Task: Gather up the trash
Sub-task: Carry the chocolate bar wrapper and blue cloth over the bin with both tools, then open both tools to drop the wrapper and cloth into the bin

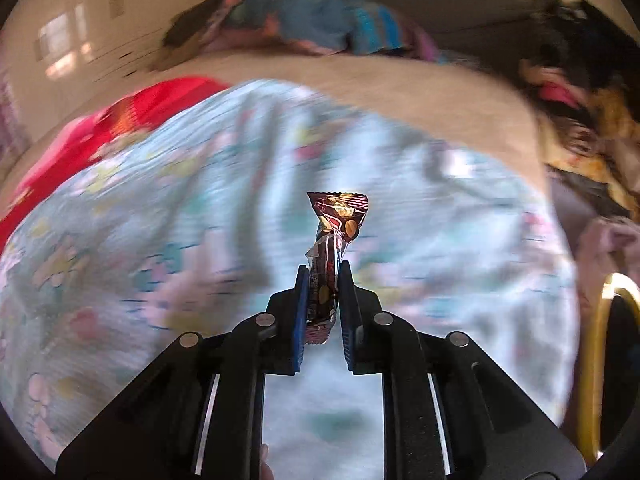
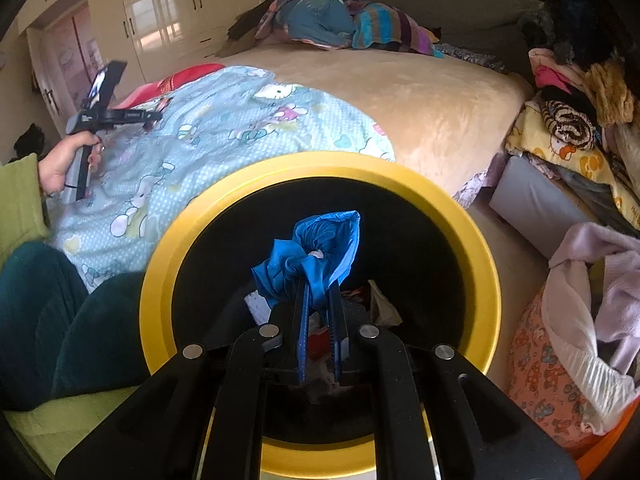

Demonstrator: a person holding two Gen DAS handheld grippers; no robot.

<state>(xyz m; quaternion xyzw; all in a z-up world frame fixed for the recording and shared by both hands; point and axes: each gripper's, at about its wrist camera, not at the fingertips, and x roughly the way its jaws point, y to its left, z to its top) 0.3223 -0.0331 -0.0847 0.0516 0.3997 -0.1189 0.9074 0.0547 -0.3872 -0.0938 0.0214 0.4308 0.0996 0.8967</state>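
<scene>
My left gripper is shut on a dark red snack wrapper that sticks up from between its blue pads, above the light blue cartoon quilt. In the right wrist view a hand holds that gripper out over the quilt at the left. My right gripper is shut on a crumpled blue glove or bag. It hangs over the mouth of a black bin with a yellow rim. Some scraps of trash lie inside the bin. The bin's rim also shows at the right edge of the left wrist view.
The bed has a beige cover, with a heap of colourful clothes at its head. Stacked clothes and blankets stand to the right, and a cloth-filled basket is beside the bin. The person's legs are at the lower left, cream wardrobes behind.
</scene>
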